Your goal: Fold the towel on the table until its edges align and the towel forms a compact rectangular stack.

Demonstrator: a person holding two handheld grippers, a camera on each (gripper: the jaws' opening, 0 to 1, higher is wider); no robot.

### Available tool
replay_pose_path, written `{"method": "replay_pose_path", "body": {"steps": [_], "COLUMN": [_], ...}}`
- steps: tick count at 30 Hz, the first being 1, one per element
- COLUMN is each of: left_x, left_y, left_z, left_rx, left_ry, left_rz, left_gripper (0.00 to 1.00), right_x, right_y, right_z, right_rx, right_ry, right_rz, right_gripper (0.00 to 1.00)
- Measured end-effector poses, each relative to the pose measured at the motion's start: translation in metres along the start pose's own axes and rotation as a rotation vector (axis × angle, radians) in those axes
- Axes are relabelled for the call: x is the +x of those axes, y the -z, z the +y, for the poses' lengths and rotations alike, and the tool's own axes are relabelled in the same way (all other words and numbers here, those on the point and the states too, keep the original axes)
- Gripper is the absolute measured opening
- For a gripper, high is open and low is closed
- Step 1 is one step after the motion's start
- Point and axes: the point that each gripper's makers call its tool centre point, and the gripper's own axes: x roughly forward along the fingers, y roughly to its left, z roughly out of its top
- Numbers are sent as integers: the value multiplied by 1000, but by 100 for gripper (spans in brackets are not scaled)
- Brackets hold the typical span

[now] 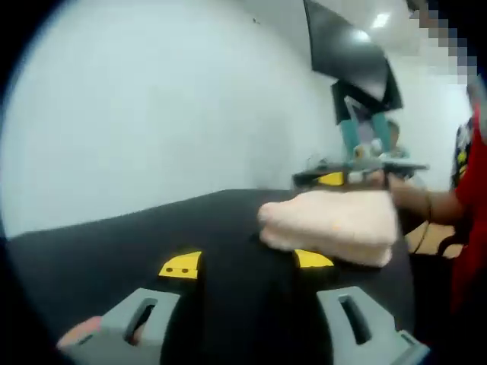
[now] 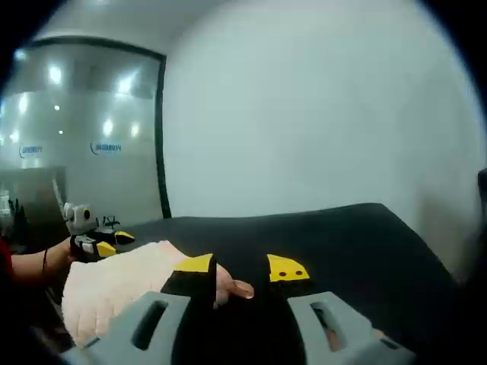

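So the towel is sitting folded up into a chunky pale peach stack on the black table. In the left gripper view it's at about 2 o'clock from that view's own claw, which hangs apart from it, yellow-tipped jaws spread wide with nothing between them, just black tabletop. Right behind the towel, at 1 o'clock, the other claw hovers at the stack's far edge. Whether it touches the cloth, can't tell, it's blurry there. A person's forearm reaches in from 3 o'clock.

In the right gripper view the towel lies at 9 o'clock, partly behind the left jaw of the right claw, whose jaws stand open and empty. A fingertip pokes out between them. The left claw shows past the towel at 10 o'clock, near a glass wall.
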Motion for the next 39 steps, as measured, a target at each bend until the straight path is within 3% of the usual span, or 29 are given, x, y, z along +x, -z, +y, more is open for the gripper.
{"method": "replay_pose_path", "body": {"steps": [2,5,8,13,16,20,39], "left_x": [-4,-7,-12,-9,-9,-11,-13], "left_y": [-3,-12,-16,-13,-11,-14,-16], "left_z": [13,17,20,19,18,19,20], "left_rx": [14,-54,-51,-39,-35,-50,-42], "left_ry": [-73,-67,-75,-68,-62,-68,-92], "left_rz": [-17,-69,-96,-76,-68,-85,-91], "left_gripper": [43,44,43,44,44,45,45], "right_x": [-2,0,2,1,3,1,1], "right_y": [1,1,6,15,10,15,11], "right_z": [-2,6,10,17,27,41,34], "right_rx": [-27,-43,-93,-74,-96,-114,-77], "right_ry": [2,-29,-37,-58,-104,-138,-112], "right_rz": [4,5,32,87,65,83,63], "right_gripper": [22,22,23,27,34,34,32]}}
